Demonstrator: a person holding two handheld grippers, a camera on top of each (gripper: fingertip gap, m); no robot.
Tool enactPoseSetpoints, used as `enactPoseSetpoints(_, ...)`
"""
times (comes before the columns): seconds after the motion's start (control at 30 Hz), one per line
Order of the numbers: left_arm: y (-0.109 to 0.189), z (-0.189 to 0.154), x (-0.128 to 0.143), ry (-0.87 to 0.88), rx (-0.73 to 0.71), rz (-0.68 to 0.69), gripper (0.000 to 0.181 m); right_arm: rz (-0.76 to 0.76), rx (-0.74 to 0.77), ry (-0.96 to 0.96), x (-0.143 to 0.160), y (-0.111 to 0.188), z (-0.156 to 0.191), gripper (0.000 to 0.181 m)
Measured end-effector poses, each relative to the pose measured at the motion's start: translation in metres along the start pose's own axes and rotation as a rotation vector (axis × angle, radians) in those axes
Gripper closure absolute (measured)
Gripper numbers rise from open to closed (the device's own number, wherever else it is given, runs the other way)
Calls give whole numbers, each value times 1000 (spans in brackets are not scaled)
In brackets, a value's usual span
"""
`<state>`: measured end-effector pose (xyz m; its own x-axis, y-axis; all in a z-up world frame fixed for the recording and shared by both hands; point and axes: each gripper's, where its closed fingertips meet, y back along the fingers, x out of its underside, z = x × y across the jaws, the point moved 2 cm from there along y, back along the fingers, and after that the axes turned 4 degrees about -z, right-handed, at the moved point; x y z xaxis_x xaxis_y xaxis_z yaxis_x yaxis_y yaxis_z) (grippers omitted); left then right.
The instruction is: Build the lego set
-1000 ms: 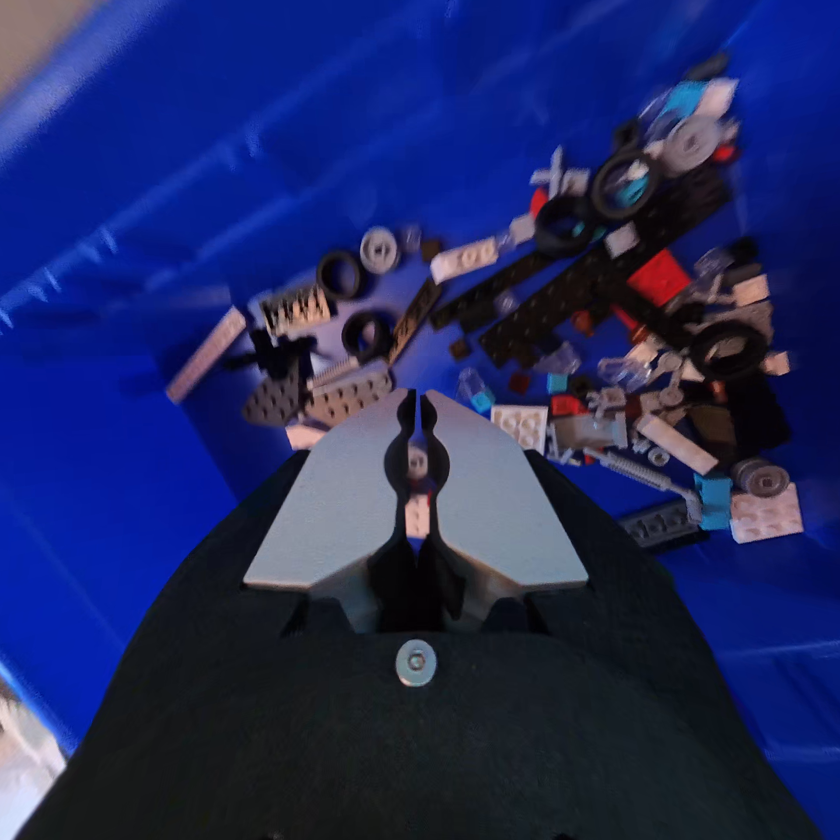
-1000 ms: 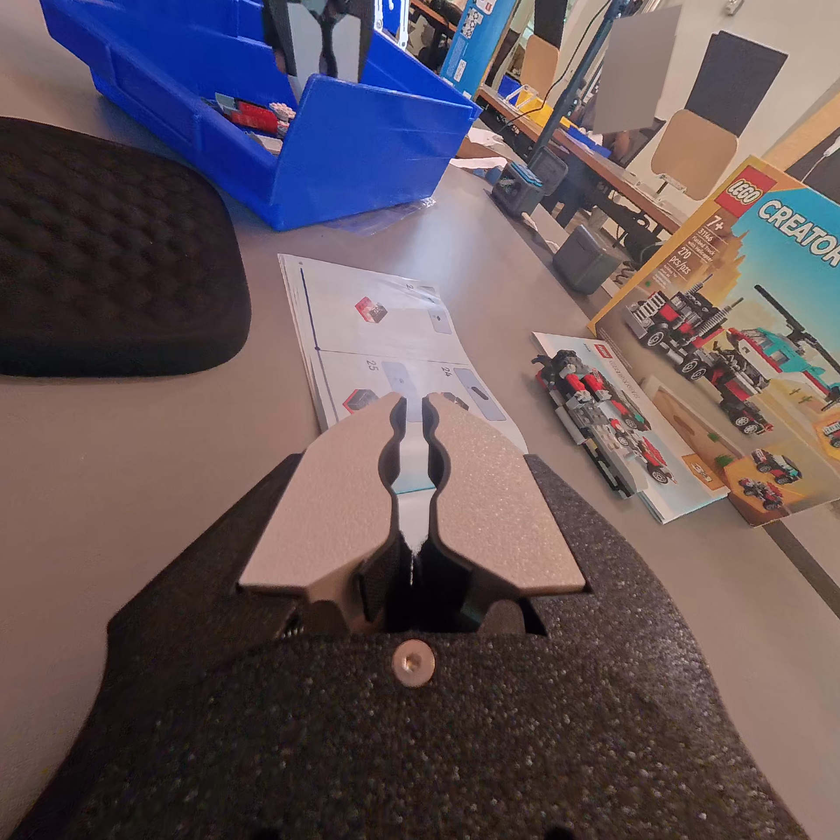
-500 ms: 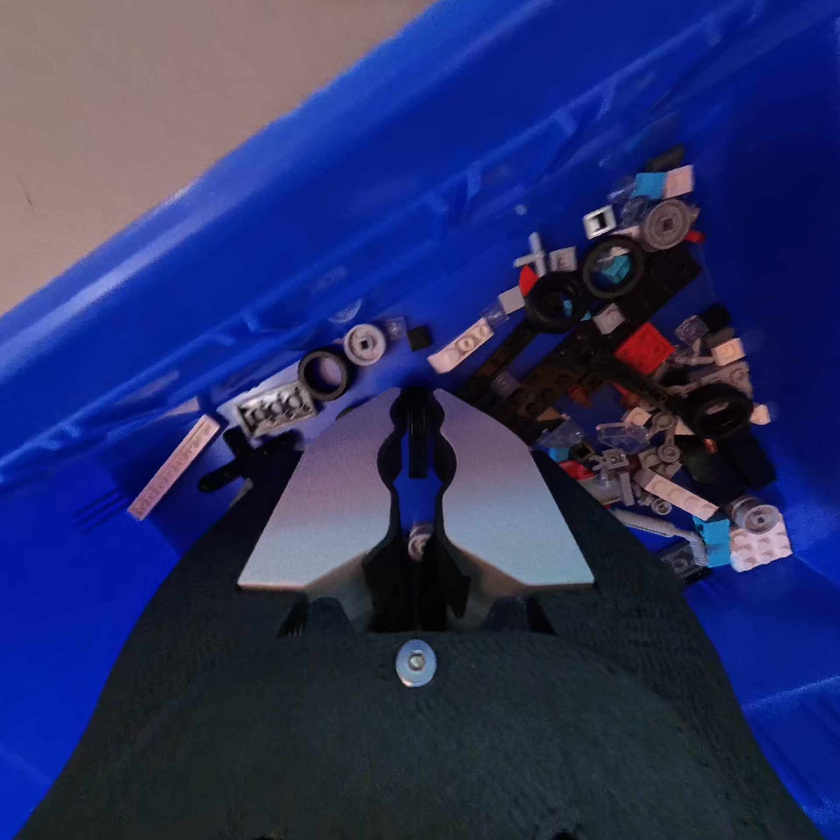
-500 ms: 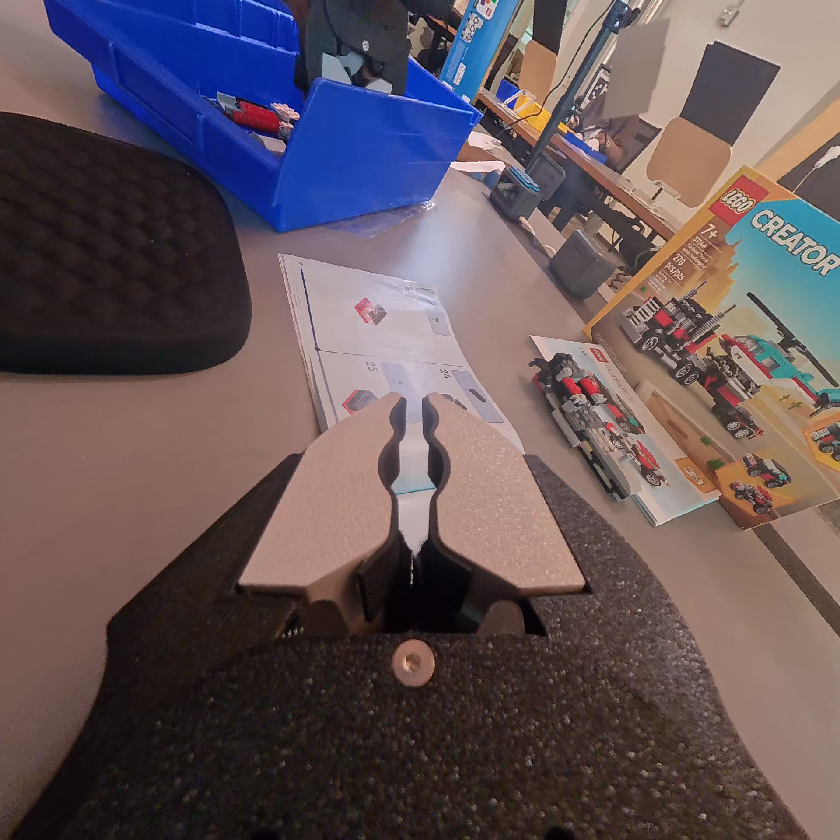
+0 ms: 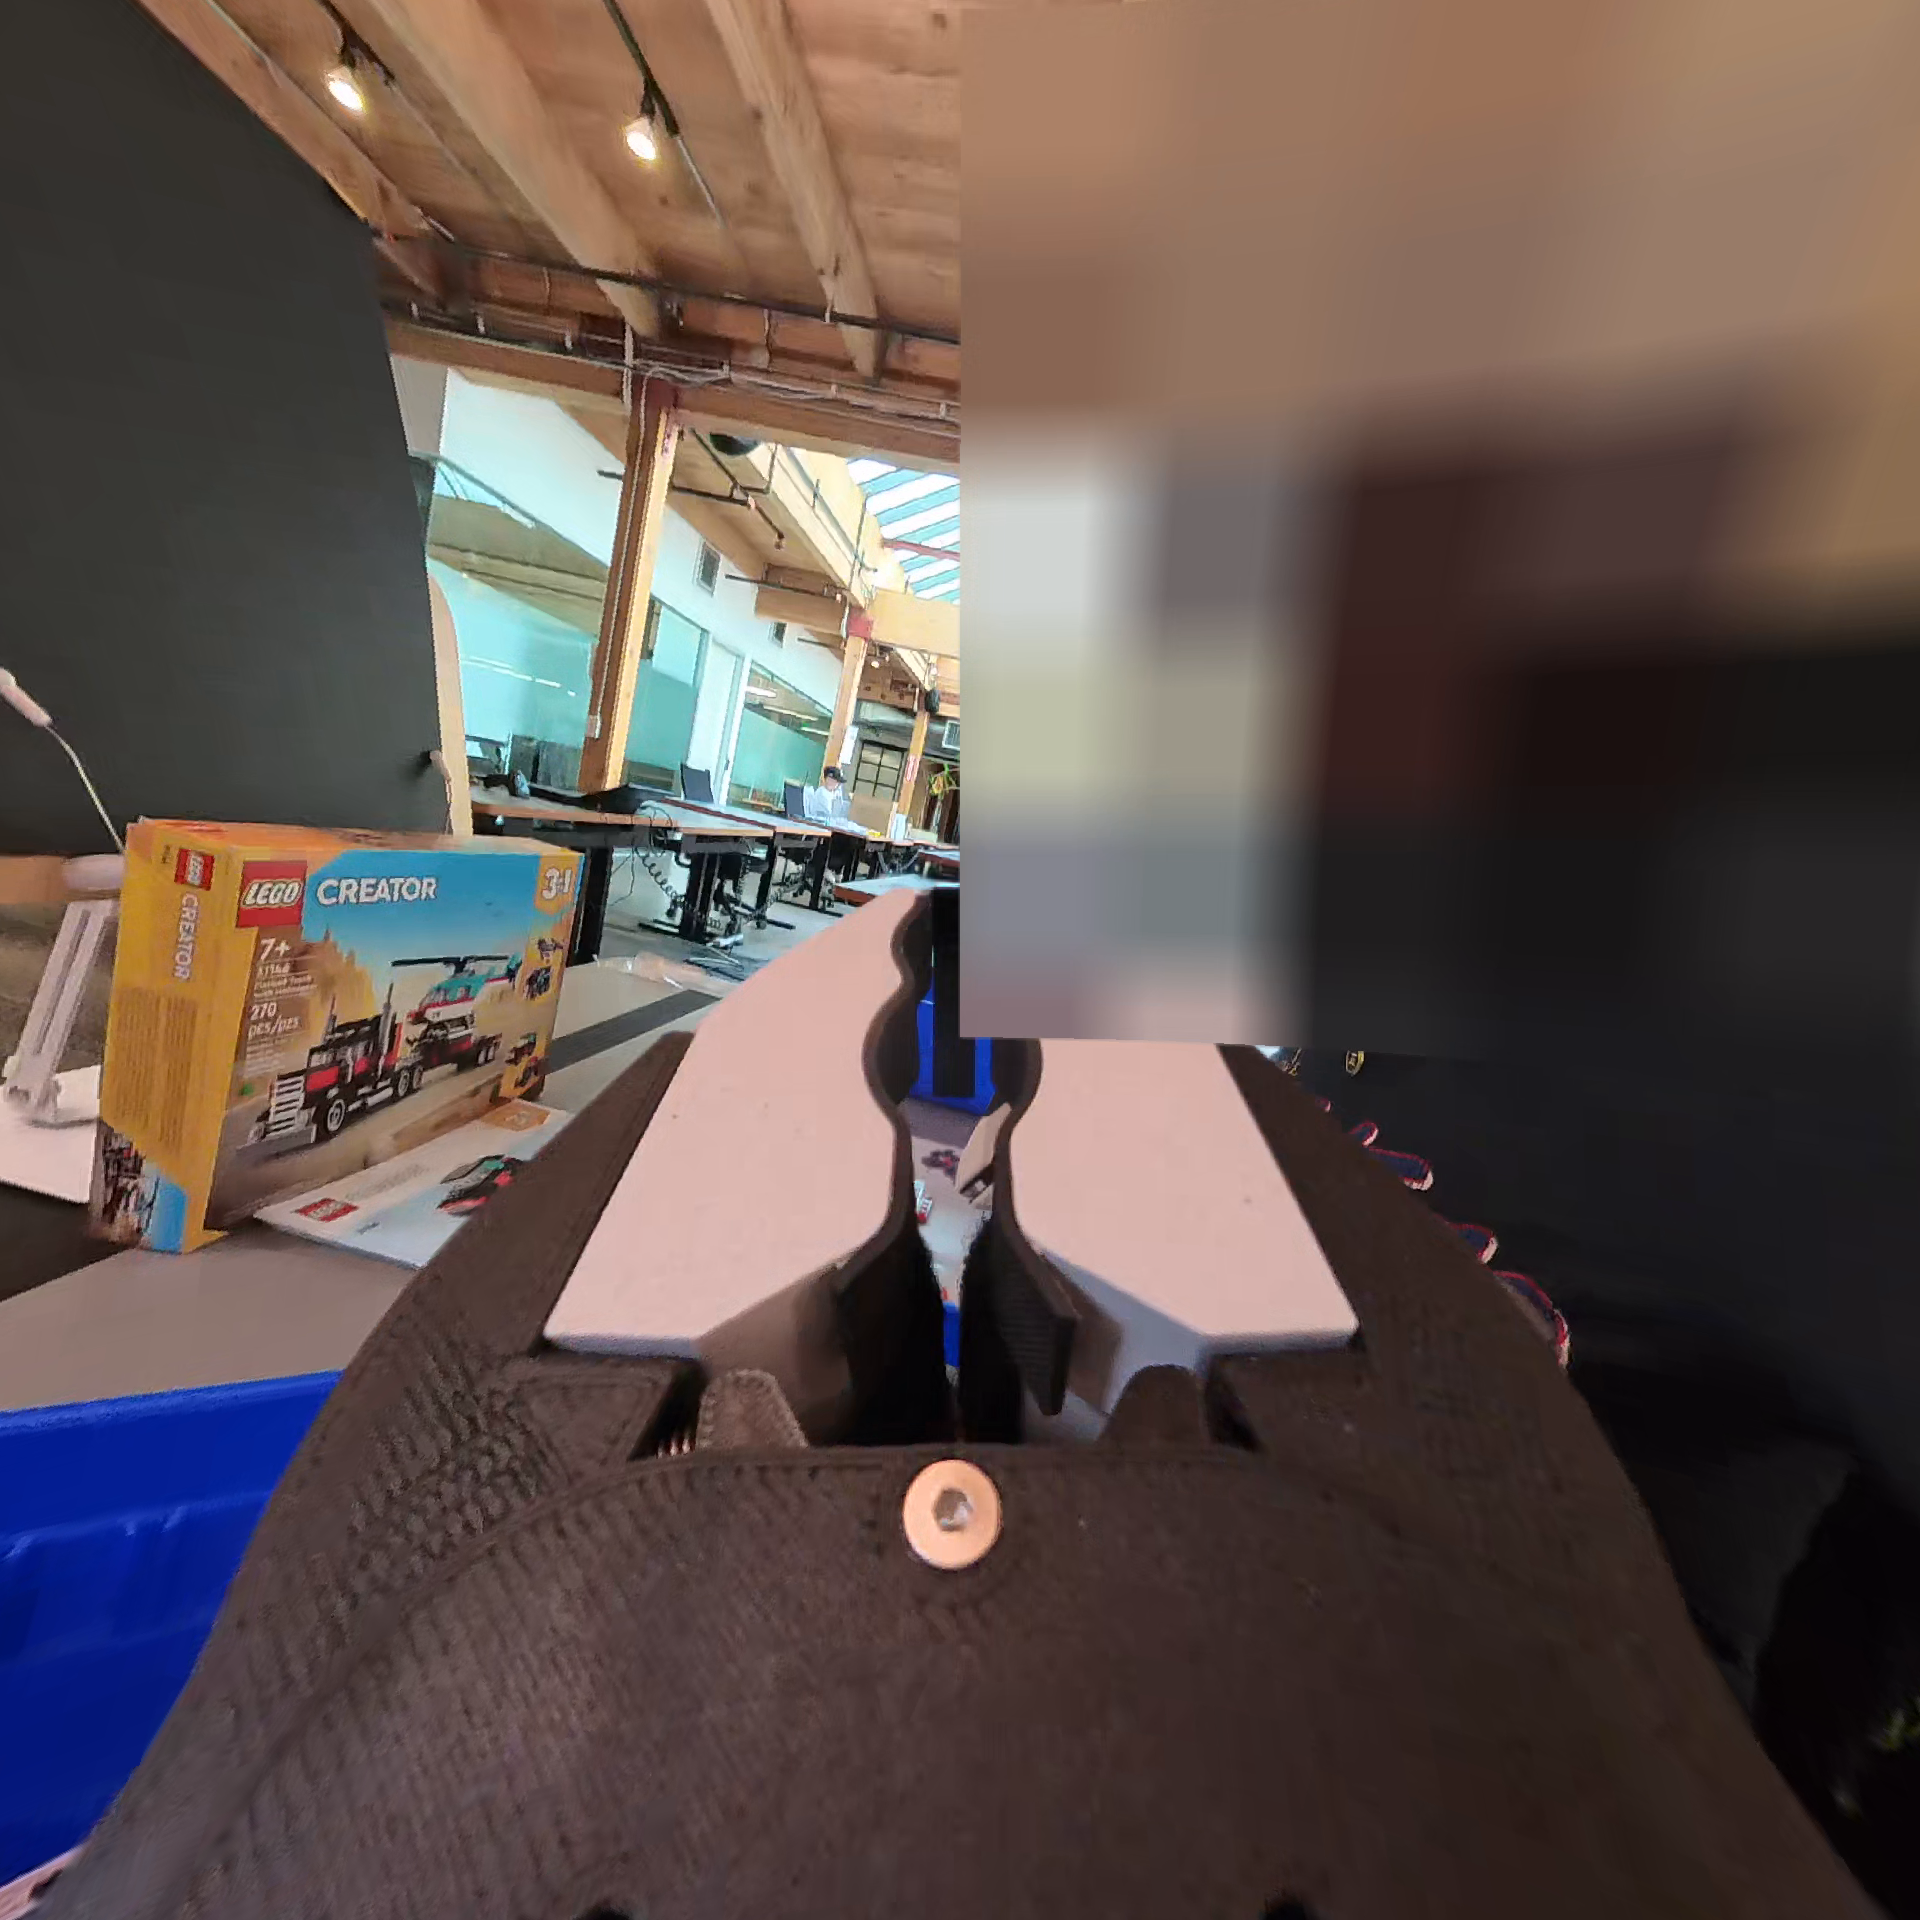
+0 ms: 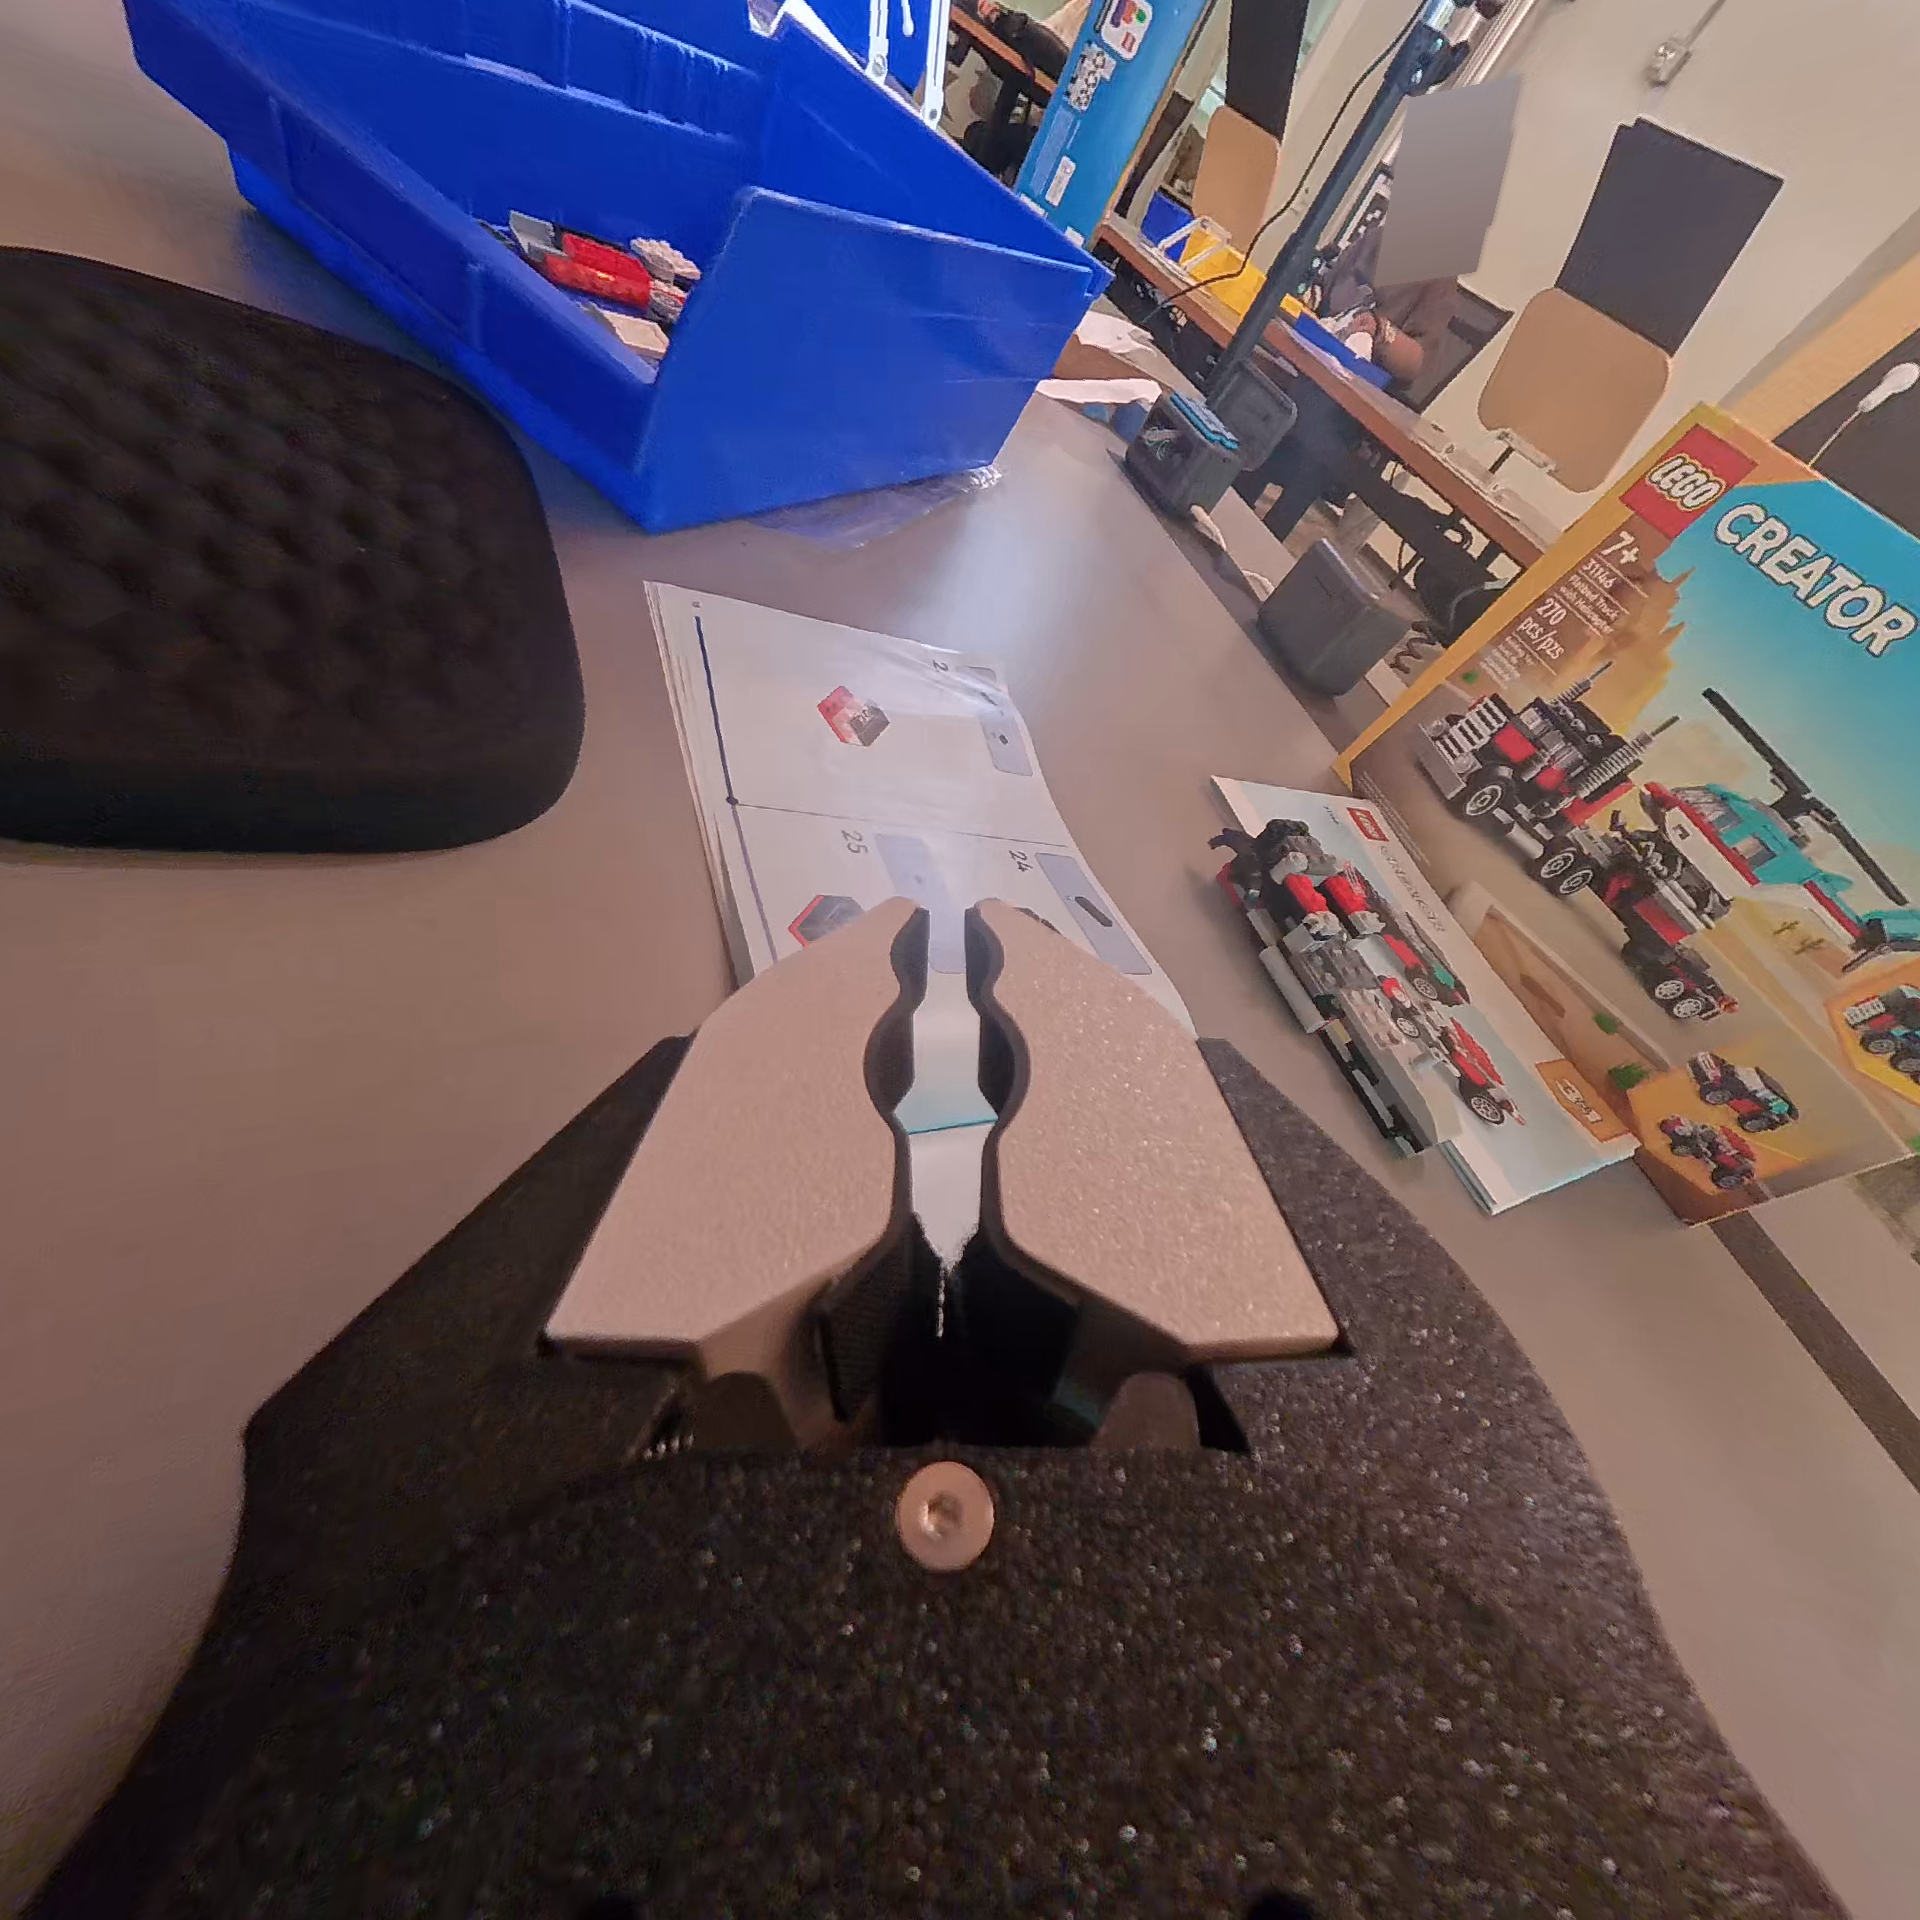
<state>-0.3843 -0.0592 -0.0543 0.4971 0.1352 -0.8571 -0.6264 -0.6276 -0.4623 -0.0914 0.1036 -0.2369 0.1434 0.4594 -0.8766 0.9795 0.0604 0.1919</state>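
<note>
The left gripper [image 5: 948, 914] is raised above the near rim of the blue bin [image 5: 125, 1538] and looks level over the bench [image 5: 156, 1320]. Its 2 fingers stand close together with a narrow gap; a thin dark piece [image 5: 943, 935] seems to sit between the tips, but a blurred patch covers part of it, so I cannot tell if it is clamped. To the far left the lego box [image 5: 332, 1018] stands upright, with a booklet [image 5: 395, 1205] flat in front of it.

The right gripper [image 6: 945, 914] hovers low over the bench [image 6: 312, 1039], its 2 fingers nearly together and holding nothing. Under the tips lies the open instruction booklet [image 6: 883, 748], its long axis running away from the gripper. To the right lies a second booklet [image 6: 1382, 997], then the lego box [image 6: 1704, 810] near the bench's right edge. Far left sits a black pad [image 6: 229, 582]. Beyond it is the blue bin [image 6: 831, 343] with lego pieces [image 6: 603, 270] inside. The bare bench near left leaves open room.
</note>
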Motion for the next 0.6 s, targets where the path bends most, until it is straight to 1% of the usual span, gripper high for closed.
enactPoseSetpoints(0.07,0,-1,1,-6,-4,1,173,-1,4,-2,0,1,-1,174)
enactPoseSetpoints(0.1,0,2,5,-8,-29,36,173,-1,5,-1,0,1,-1,174)
enactPoseSetpoints(0.13,1,8,15,-10,-83,123,173,-1,7,0,0,1,-1,174)
enactPoseSetpoints(0.17,6,18,32,-22,-169,276,172,-2,7,1,0,1,-1,174)
enactPoseSetpoints(0.23,32,43,76,-79,-383,718,173,0,5,1,0,1,-1,174)
enactPoseSetpoints(0.27,46,49,94,-106,-448,935,173,2,4,1,0,0,-1,174)
enactPoseSetpoints(0.3,55,50,108,-134,-460,1099,173,3,3,3,1,0,-1,174)
enactPoseSetpoints(0.33,59,51,117,-166,-448,1211,173,4,3,5,1,0,-1,174)
enactPoseSetpoints(0.4,65,56,131,-212,-442,1373,173,6,4,8,1,0,-1,174)
enactPoseSetpoints(0.47,71,61,140,-208,-453,1499,173,6,6,8,1,0,-1,174)
enactPoseSetpoints(0.53,74,62,148,-205,-434,1591,173,5,8,7,1,1,-1,174)
enactPoseSetpoints(0.6,75,62,154,-203,-402,1646,173,6,7,6,1,1,-1,174)
